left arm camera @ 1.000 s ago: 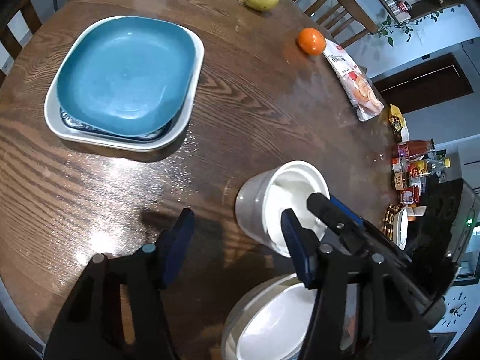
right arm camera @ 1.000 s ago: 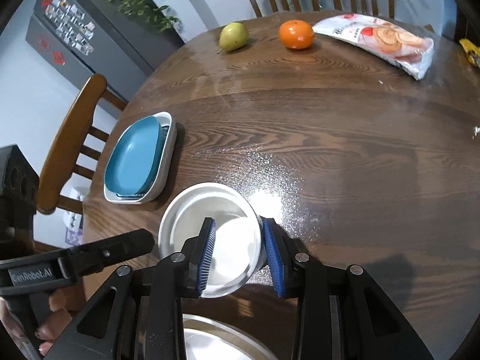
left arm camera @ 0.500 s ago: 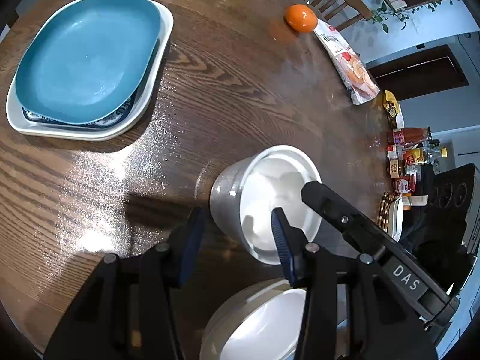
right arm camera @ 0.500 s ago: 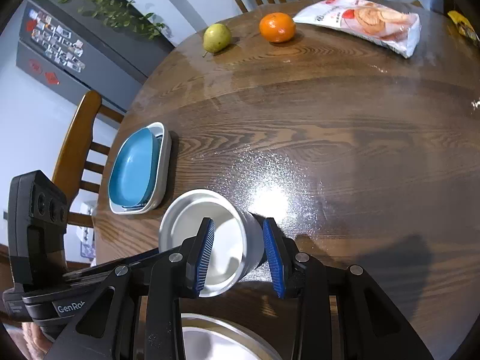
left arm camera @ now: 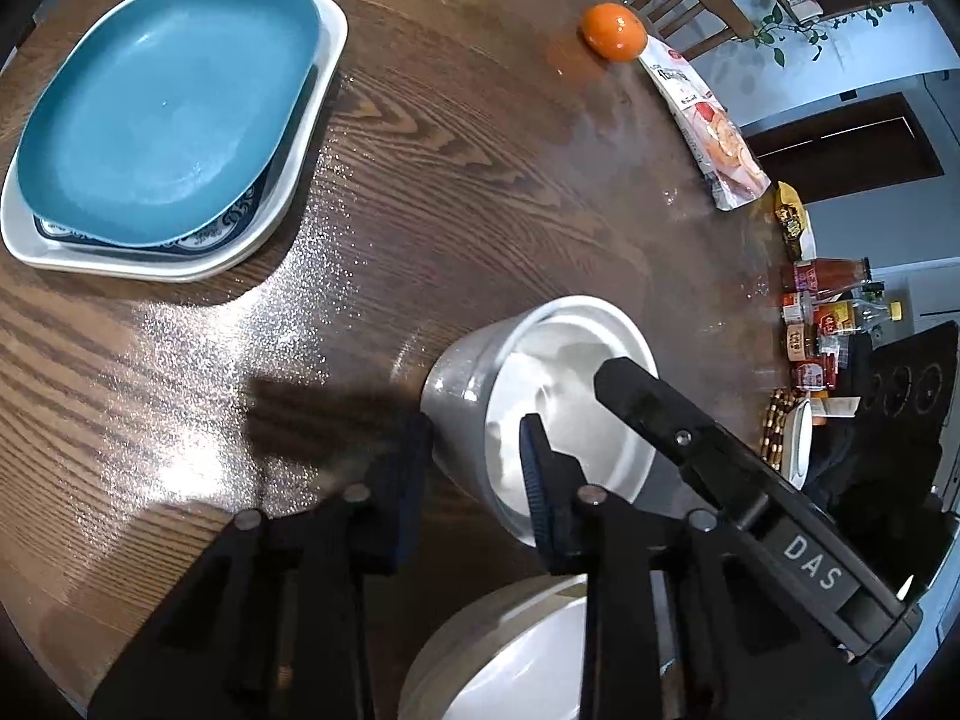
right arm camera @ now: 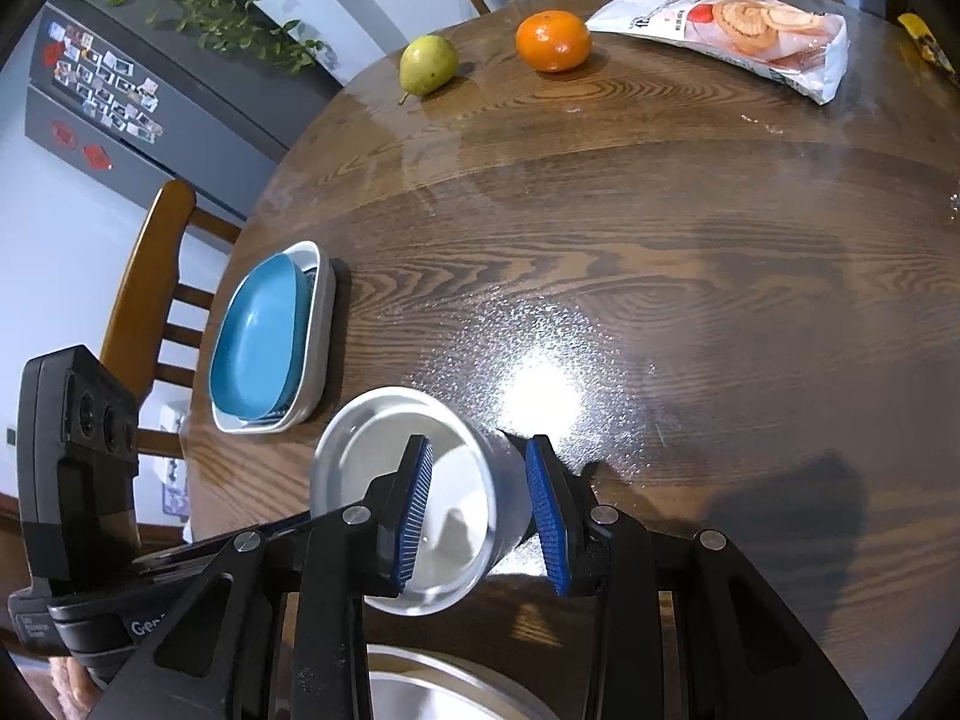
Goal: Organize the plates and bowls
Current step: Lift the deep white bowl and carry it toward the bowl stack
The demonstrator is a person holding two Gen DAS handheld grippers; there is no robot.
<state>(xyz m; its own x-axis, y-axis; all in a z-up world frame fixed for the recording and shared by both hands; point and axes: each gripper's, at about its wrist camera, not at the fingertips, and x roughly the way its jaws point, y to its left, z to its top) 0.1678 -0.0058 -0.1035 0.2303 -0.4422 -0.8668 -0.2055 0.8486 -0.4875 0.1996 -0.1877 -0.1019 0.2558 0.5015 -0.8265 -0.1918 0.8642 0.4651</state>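
A small grey-white bowl [left arm camera: 474,378] [right arm camera: 366,462] hangs tilted above the round wooden table [left arm camera: 480,180]. Both grippers hold its rim, one finger inside and one outside. My left gripper [left arm camera: 474,462] is shut on its near-left wall. My right gripper [right arm camera: 480,504] is shut on its right wall; it also shows in the left wrist view [left arm camera: 690,438]. A larger white bowl [left arm camera: 522,654] [right arm camera: 444,690] sits below, at the table's near edge. A blue plate [left arm camera: 162,108] [right arm camera: 258,336] tops a stack of a patterned plate and a white plate [left arm camera: 300,168].
A pear [right arm camera: 427,63], an orange [right arm camera: 553,39] [left arm camera: 613,31] and a snack bag [right arm camera: 750,24] [left arm camera: 708,120] lie at the far side. Sauce bottles [left arm camera: 822,312] stand at the right edge. Wooden chairs [right arm camera: 150,288] ring the table.
The small bowl has tipped further onto its side and lifted slightly. My left gripper has closed onto its wall, while my right gripper has kept its hold.
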